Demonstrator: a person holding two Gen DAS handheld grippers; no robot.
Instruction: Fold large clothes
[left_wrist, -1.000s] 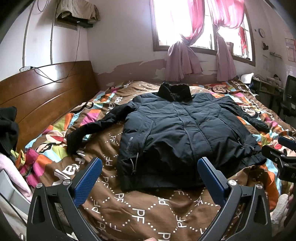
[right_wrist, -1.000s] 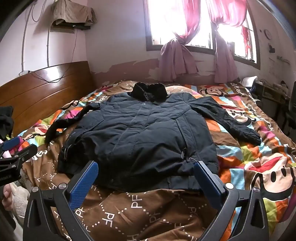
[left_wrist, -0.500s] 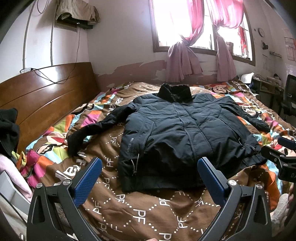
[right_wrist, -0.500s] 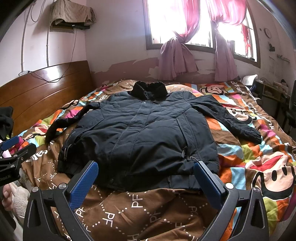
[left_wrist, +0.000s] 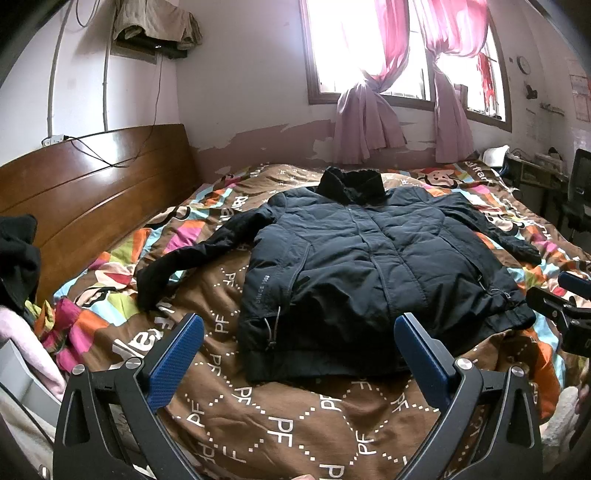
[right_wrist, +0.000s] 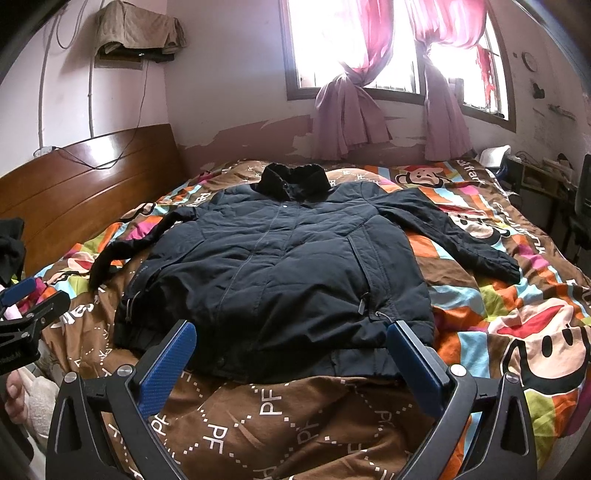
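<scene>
Two blue-padded fingers of the left gripper (left_wrist: 299, 354) stand wide apart at the bottom of the left wrist view, gripping nothing. Beyond them, filling mid-frame, the black jacket (left_wrist: 369, 266) lies flat on the patterned bedspread (left_wrist: 277, 413), front up, collar toward the window, sleeves spread to either side.

From the right wrist view, the right gripper (right_wrist: 290, 358) is likewise spread wide and empty, low in frame just short of the jacket's hem (right_wrist: 280, 365). No fold appears made yet; the whole job seems ahead.

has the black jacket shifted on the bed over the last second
No. The black jacket lies where it did against the quilt's pattern, sleeves spread, untouched by either open gripper.
</scene>
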